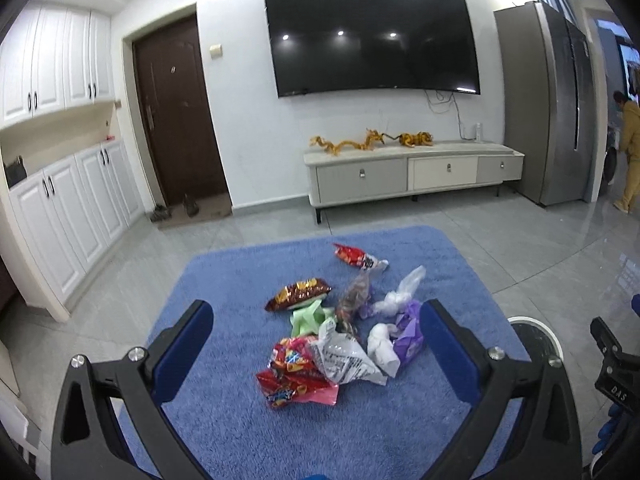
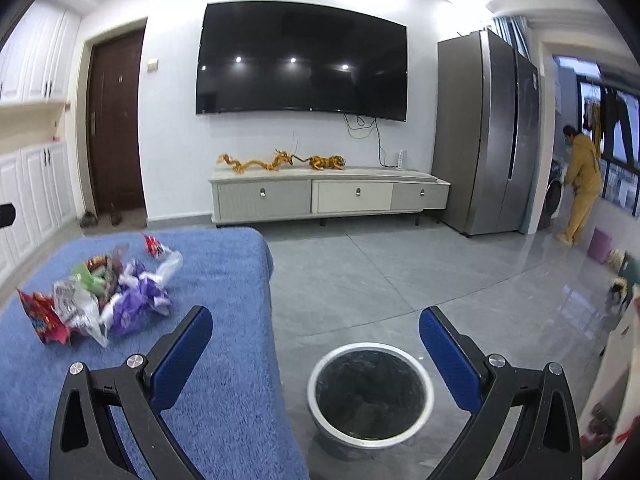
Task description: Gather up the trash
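A pile of trash lies on the blue cloth-covered table (image 1: pixel 240 420): a red snack wrapper (image 1: pixel 294 380), a clear printed bag (image 1: pixel 344 360), a purple wrapper (image 1: pixel 408 336), a brown snack bag (image 1: pixel 298 294), a green wrapper (image 1: pixel 308 318) and a red packet (image 1: pixel 354 257) farther back. My left gripper (image 1: pixel 318 320) is open and empty, above the pile's near side. My right gripper (image 2: pixel 316 326) is open and empty, above a white-rimmed trash bin (image 2: pixel 370 394) with a black liner on the floor. The pile (image 2: pixel 104 296) lies to its left.
The table's right edge (image 2: pixel 270 320) runs beside the bin. The bin's rim (image 1: pixel 536 332) shows at the right in the left wrist view. A TV cabinet (image 2: pixel 328 196), a fridge (image 2: pixel 486 132) and a person in yellow (image 2: pixel 580 188) stand farther off on the grey tile floor.
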